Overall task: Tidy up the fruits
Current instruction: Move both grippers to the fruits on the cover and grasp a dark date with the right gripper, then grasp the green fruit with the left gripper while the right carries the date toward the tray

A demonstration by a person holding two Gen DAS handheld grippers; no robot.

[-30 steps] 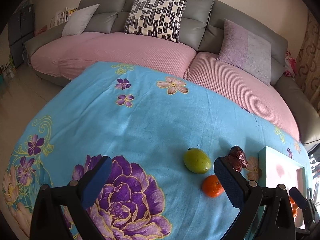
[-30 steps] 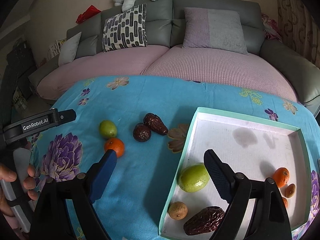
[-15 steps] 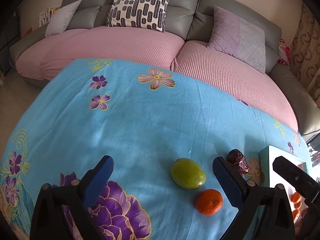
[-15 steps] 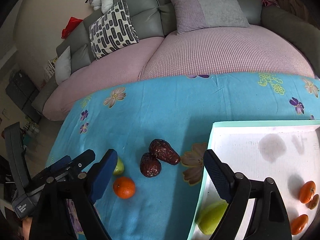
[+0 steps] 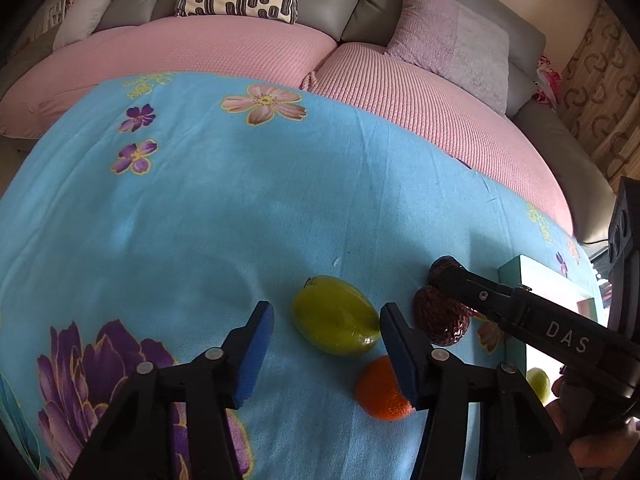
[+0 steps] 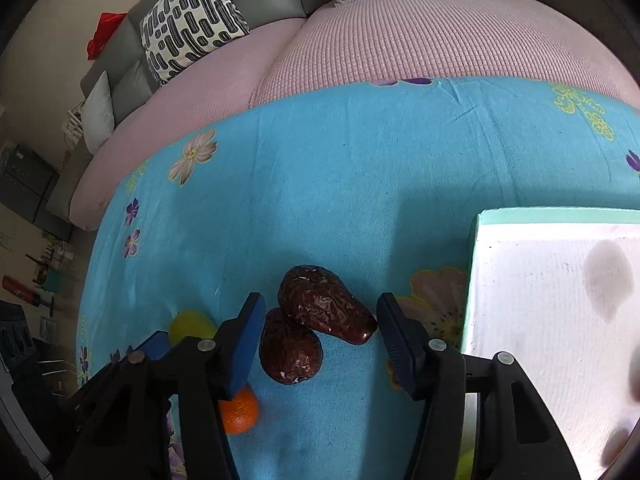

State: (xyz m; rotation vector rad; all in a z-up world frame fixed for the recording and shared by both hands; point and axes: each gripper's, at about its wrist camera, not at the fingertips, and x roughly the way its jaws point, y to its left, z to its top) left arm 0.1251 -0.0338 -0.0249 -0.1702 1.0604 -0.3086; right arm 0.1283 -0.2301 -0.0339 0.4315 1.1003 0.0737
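Green oval glossy fruit sits between the wide-open left claw, long axis slanting across, while the right claw gapes around two wrinkled dark-brown dates.

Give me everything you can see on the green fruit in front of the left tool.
The green fruit is a smooth, glossy yellow-green oval with a small stem nub at its far-left end. It lies on its side on the blue floral cloth, between the open fingers of the left tool and nearer the right one; whether it touches that finger is unclear. The orange fruit sits just beside it, nearer the camera. In the right wrist view only its top shows.
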